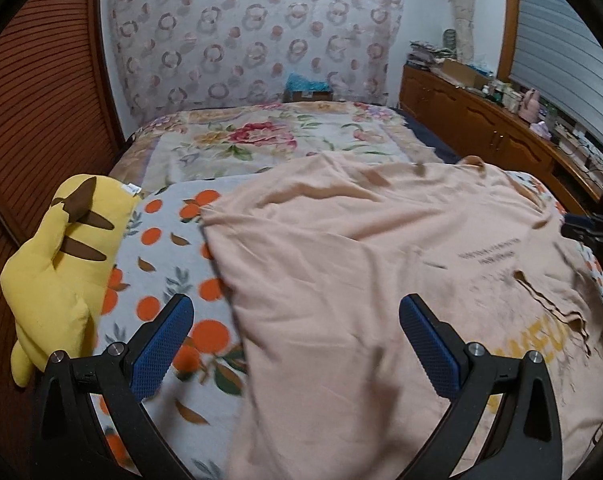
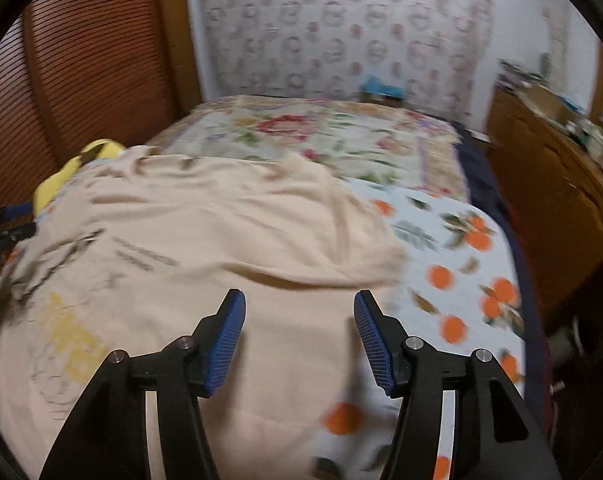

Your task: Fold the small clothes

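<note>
A peach T-shirt (image 1: 361, 264) with dark small print and yellow letters lies spread on the orange-patterned blanket (image 1: 161, 280) on the bed. My left gripper (image 1: 295, 306) hovers above the shirt's left edge, open, nothing between its blue pads. The same T-shirt (image 2: 205, 240) fills the left of the right wrist view, its sleeve bunched toward the right. Over the shirt's near right part my right gripper (image 2: 299, 300) stands open with an empty gap. The right gripper's tip (image 1: 593, 234) also shows at the right edge of the left wrist view.
A yellow plush toy (image 1: 61, 264) lies at the bed's left side against the slatted wooden headboard (image 1: 33, 120). A floral quilt (image 1: 261, 140) covers the far bed. A wooden cabinet (image 1: 481, 120) with clutter runs along the right. A patterned curtain (image 1: 257, 32) hangs behind.
</note>
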The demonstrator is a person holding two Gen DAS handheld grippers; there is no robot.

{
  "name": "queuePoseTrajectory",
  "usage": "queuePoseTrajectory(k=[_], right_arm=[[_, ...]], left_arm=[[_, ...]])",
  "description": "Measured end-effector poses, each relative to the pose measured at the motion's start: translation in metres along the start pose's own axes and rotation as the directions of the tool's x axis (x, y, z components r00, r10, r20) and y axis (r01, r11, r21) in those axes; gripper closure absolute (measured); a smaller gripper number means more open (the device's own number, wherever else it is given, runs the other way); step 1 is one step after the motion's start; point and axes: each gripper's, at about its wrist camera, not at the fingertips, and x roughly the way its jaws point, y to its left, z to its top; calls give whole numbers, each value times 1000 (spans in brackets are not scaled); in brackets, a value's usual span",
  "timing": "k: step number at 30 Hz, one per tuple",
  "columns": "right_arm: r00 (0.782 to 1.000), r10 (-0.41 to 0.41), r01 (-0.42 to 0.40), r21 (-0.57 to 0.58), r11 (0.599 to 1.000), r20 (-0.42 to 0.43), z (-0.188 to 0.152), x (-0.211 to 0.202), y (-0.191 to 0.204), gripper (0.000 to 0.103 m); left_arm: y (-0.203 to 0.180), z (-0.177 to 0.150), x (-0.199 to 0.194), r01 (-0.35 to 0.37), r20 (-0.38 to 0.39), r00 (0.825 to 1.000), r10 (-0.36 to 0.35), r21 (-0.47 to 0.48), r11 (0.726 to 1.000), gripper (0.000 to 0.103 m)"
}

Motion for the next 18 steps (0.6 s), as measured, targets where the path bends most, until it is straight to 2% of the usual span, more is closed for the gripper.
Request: queuePoseTrajectory(k=[7,18], right_arm=[[999,-30,32,45,998,-45,1,14,-6,44],[998,-41,41,0,999,-40,16,18,-2,42]], left_arm=[[18,13,22,11,-45,999,-11,4,1000,0],[32,23,51,-6,-98,995,8,20,1000,0]])
